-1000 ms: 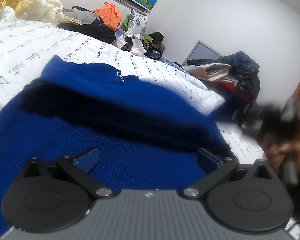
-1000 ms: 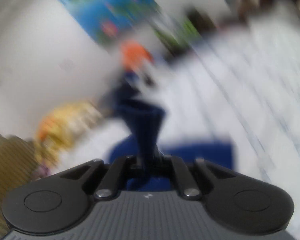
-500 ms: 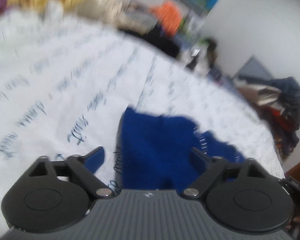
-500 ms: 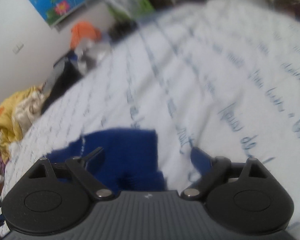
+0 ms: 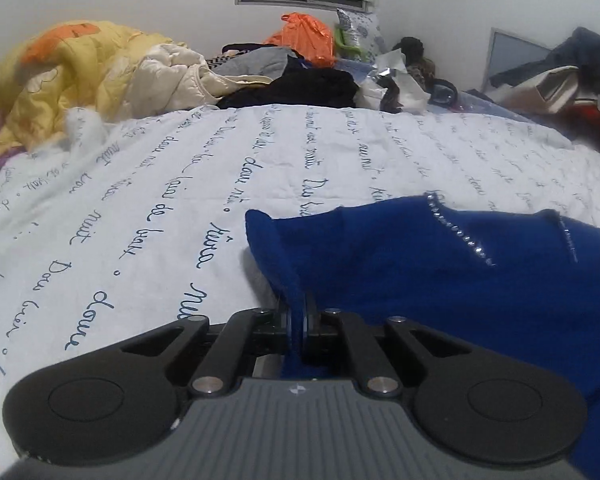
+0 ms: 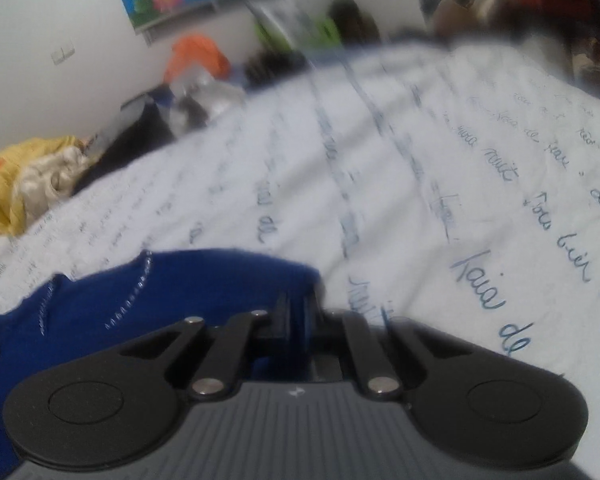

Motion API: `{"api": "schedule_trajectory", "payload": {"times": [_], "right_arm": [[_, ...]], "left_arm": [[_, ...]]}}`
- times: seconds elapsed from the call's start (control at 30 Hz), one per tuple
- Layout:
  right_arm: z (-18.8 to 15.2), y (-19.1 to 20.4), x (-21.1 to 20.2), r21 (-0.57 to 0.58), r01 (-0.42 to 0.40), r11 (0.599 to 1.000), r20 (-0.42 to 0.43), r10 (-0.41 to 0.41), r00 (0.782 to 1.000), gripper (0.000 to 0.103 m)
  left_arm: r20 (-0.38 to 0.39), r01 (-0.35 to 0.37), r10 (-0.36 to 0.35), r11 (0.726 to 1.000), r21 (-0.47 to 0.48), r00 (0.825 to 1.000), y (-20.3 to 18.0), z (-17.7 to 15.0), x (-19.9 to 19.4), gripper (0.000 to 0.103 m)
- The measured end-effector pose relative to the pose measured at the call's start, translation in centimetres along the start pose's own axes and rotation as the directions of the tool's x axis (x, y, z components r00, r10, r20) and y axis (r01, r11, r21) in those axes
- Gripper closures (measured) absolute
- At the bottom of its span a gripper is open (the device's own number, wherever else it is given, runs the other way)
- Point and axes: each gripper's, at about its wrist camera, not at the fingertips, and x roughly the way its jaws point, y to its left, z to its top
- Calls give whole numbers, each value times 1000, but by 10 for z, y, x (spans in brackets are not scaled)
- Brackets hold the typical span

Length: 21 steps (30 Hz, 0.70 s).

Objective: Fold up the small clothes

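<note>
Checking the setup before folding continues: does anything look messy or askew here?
Yes. The blue garment is bunched, not flat, pinched by both hand-held grippers. Loose clothes and a yellow quilt are heaped along the bed's far edge.

My left wrist view: blue knit garment (image 5: 440,276) on white script-printed bedsheet (image 5: 180,184), filling 3 to 5 o'clock of frame. Deep royal blue, soft fuzzy knit. Two rows of small silver studs (image 5: 464,236) run diagonally toward 1 o'clock. Left corner edge raised into pinched ridge at 6 o'clock. My right wrist view, blurred: same garment (image 6: 172,292) at 8 o'clock, rounded far edge, stud rows faintly visible, near corner bunched at centre bottom.
</note>
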Motion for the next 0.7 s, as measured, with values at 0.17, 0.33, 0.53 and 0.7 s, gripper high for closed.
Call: {"api": "schedule_trajectory", "payload": {"times": [0.17,0.33,0.53,0.7], "right_arm": [[24,4,-44,27,20,999,126,-24,992,67],[16,71,-22,-156,-119,981,4,121,993,53],[-28,93,14,-388,14,922,23,-6,1000,44],[-22,97,21,-402,50,914,30,-42,999,38]], "left_arm": [[165,-30,29,1000,0,986,-11,20,-39,60],[66,219,-220,976,11,973,-54,35,-14,45],[10,190,-192,978,85,981,-55,8,22,39],[29,81,-86,988,130,996,-68,6,19,33]]}}
